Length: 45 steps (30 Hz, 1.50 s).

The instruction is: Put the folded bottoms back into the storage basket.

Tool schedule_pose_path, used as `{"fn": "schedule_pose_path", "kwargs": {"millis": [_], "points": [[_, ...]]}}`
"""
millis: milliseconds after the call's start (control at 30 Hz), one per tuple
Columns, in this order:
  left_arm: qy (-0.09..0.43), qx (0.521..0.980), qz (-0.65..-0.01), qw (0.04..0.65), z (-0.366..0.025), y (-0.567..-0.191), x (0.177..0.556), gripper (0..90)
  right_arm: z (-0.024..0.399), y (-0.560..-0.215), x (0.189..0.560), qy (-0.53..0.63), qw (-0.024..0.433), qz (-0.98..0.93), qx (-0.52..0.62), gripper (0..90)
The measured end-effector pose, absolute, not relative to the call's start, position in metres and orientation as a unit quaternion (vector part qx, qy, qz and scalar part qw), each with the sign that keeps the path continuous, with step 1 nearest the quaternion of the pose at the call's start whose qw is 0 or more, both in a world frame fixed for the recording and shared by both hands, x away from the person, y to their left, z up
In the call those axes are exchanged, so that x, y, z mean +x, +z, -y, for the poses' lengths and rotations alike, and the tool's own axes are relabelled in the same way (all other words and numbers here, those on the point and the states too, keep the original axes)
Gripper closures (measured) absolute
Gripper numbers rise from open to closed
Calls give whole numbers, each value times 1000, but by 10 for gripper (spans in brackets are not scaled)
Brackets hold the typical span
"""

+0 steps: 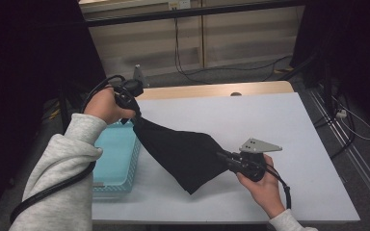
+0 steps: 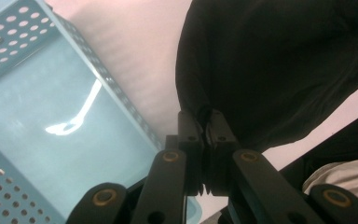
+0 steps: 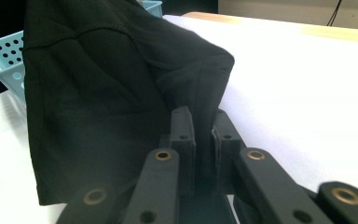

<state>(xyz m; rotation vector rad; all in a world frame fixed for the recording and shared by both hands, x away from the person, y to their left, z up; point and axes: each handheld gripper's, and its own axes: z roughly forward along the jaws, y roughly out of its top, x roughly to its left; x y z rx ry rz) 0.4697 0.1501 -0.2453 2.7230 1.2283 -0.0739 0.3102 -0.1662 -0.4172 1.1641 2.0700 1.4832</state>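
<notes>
1. Stretching between two hand-held grippers, a black cloth hangs in the air over a white table, seen from the high view.
2. The left gripper is raised near the table's left edge, with its jaws pinching the cloth's upper corner.
3. In the left gripper view, the left gripper has its jaws pressed together on a fold of the black cloth.
4. The right gripper sits lower, nearer the person, with its jaws clamped on the cloth's other corner.
5. In the right gripper view, the right gripper pinches the cloth's edge, and the black cloth drapes down to the left.
6. A light blue perforated basket stands on the table's left side, just beside and partly below the cloth.
7. The cloth's lowest point hangs close to the table; contact cannot be told.
</notes>
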Motion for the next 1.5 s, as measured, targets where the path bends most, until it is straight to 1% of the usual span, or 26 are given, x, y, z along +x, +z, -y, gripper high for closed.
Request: {"fn": "schedule_pose_path", "kwargs": {"millis": [233, 433, 700, 1500], "points": [[-24, 909, -409, 82, -147, -249, 471, 869, 172, -418, 308, 521, 172, -727, 412, 822], [-18, 910, -408, 76, -144, -241, 472, 869, 170, -417, 307, 523, 175, -726, 410, 823], [-15, 909, -409, 77, -150, -229, 472, 869, 163, -416, 306, 533, 182, -723, 400, 824], [9, 916, -399, 38, -156, -198, 474, 869, 143, -409, 310, 558, 193, -714, 376, 824]]}}
